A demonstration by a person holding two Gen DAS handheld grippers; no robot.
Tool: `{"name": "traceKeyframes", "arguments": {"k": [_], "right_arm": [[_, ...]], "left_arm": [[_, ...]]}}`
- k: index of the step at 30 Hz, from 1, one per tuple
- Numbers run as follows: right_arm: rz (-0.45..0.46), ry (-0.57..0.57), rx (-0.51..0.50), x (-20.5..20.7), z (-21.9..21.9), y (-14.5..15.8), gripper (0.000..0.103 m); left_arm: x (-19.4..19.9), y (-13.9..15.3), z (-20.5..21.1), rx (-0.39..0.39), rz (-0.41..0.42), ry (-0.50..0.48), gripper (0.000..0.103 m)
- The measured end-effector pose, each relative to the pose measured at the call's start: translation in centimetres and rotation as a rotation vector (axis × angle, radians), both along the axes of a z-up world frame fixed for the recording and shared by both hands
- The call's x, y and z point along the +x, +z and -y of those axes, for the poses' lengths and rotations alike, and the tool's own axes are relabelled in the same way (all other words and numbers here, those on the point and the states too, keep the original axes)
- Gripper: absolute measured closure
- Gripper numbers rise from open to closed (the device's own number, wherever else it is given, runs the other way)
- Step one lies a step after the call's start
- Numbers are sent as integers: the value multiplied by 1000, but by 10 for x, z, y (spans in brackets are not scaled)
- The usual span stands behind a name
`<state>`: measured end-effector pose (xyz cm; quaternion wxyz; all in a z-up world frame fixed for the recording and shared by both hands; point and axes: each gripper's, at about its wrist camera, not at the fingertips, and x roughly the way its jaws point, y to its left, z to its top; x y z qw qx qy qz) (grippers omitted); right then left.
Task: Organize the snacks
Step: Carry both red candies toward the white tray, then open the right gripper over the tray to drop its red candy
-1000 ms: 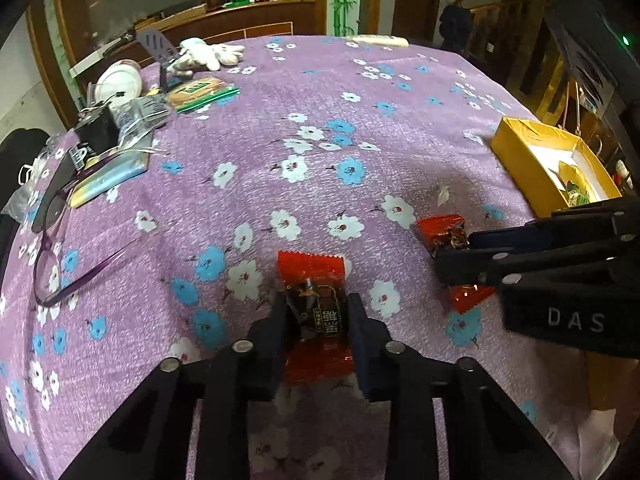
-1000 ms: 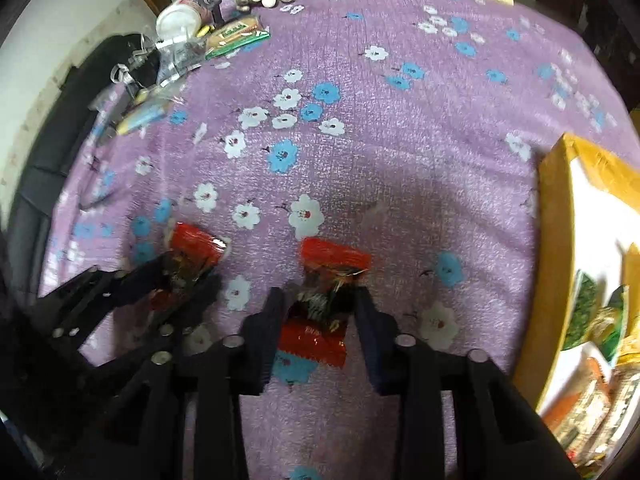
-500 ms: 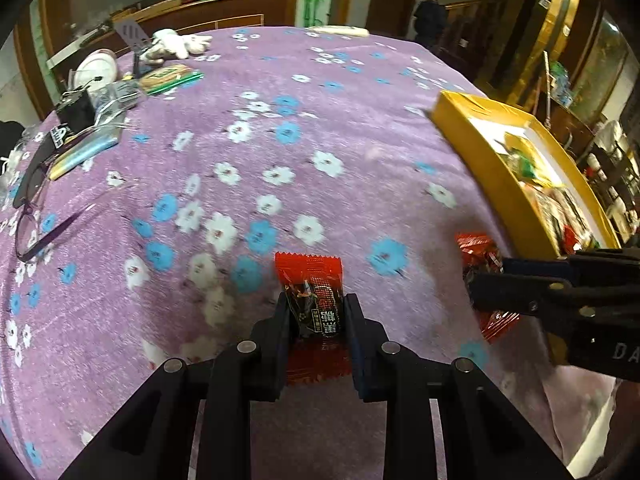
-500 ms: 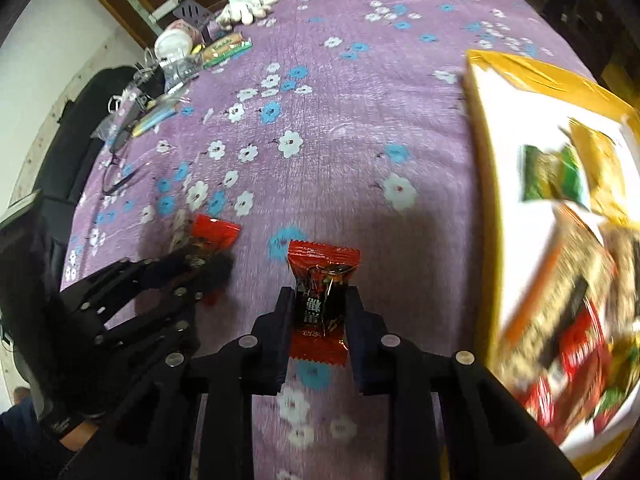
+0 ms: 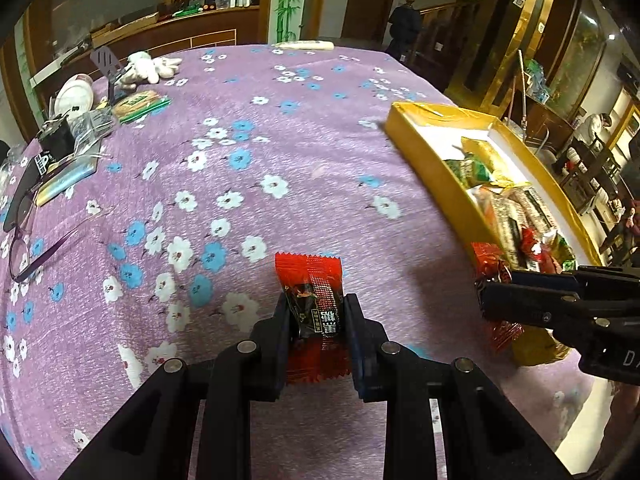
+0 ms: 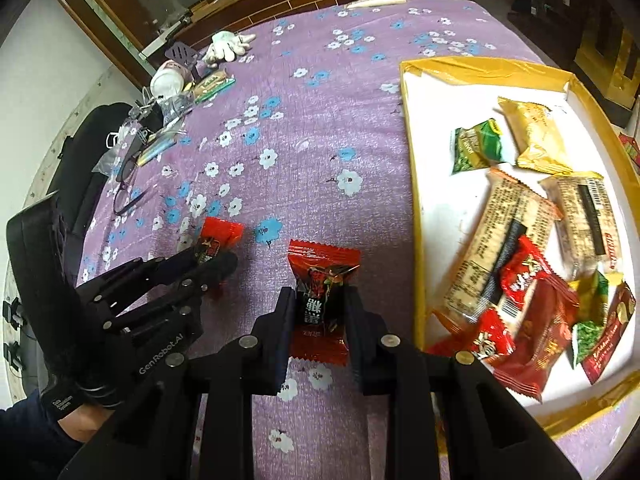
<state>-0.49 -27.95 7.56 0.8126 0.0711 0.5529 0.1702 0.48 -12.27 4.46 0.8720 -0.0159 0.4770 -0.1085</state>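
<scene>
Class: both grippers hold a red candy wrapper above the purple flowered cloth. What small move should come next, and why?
Probably carry the right gripper sideways over the yellow-rimmed tray's edge. Its red-and-black wrapped candy is clamped and nearest the tray, where the other snacks already lie; the left gripper, clamping its own red candy, is farther away.

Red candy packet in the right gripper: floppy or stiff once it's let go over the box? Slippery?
The red candy packet probably behaves half stiff: its crimped ends stick out flat, yet the film crumples where the right gripper pinches it. Likely light, since that narrow pinch alone carries it. The glossy wrapper looks slick, so it may slide when dropped into the yellow box.
</scene>
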Motion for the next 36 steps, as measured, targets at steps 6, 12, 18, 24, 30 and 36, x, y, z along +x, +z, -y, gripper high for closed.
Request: {"name": "traceKeyframes", "arguments": {"k": [6,12,18,24,30,36], "right_arm": [[17,-28,2,-4,17,9,80],[35,-42,1,-8,29,20,80],[48,-61,17,-12,44,26,85],[39,-71,37,-14,55,25,89],[36,-81,47,-14,62,25,90],[29,-70,48,-15,60,23,90]], "left_arm": [[1,10,13,-9,25,-22,78],[0,21,27,-11,48,-45,78],[-1,30,40,-12,63,-58,78],[-2,33,46,-5,73,-59,78],[0,37,48,-7,83,-51,78],[-2,35,44,-9,83,-40,78]]}}
